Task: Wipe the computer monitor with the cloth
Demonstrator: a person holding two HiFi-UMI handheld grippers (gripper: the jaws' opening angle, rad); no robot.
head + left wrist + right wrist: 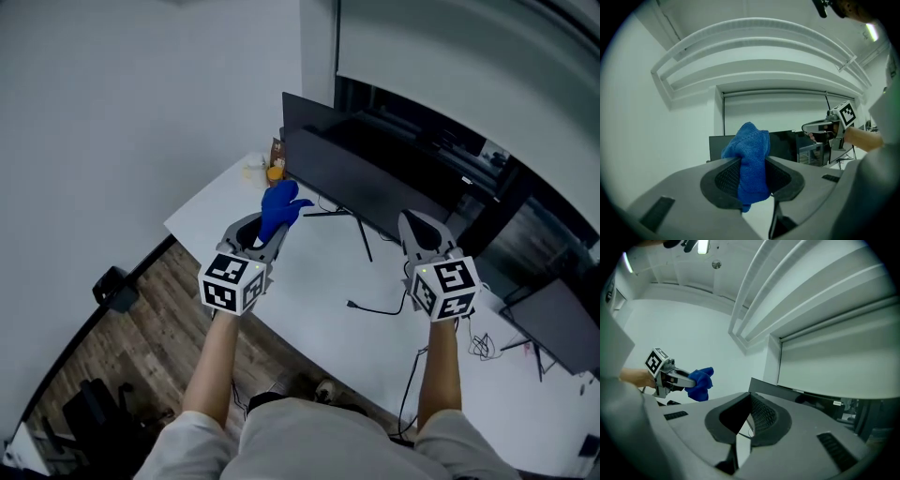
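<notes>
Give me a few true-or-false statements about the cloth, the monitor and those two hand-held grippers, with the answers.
1. The left hand-held gripper holds a blue cloth. True.
2. The cloth is pressed flat against the monitor. False: it is held in the air, short of the screen.
3. The right hand-held gripper carries a spray bottle. False: its jaws are together with nothing between them.
4. The monitor stands on a white table. True.
</notes>
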